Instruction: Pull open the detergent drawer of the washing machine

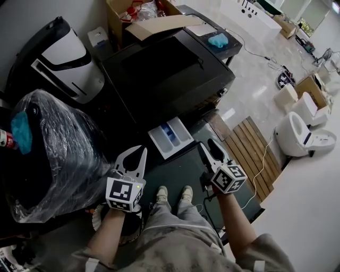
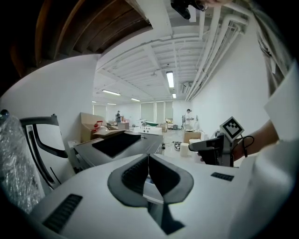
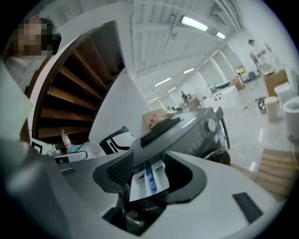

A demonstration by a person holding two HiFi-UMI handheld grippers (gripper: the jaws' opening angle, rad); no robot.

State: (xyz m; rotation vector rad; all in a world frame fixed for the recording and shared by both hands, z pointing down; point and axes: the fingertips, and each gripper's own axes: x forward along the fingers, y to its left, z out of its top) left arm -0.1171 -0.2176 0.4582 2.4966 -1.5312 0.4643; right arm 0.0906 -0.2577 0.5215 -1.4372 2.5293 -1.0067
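Observation:
The dark grey washing machine (image 1: 170, 74) stands ahead of me, and its white detergent drawer (image 1: 171, 138) with a blue insert sticks out of the front, pulled open. My left gripper (image 1: 139, 154) hovers just left of the drawer, its jaws shut with nothing in them, tips meeting in the left gripper view (image 2: 148, 161). My right gripper (image 1: 209, 149) hangs to the right of the drawer. In the right gripper view its jaws (image 3: 152, 170) stand apart and empty, and the drawer (image 3: 148, 179) shows beyond the gap, not touched.
A bulky plastic-wrapped item (image 1: 53, 154) sits close on the left, a white appliance (image 1: 66, 58) behind it. A cardboard box (image 1: 143, 16) and blue cloth (image 1: 218, 40) rest on the machines. A wooden slatted board (image 1: 255, 154) and white toilets (image 1: 303, 135) lie right.

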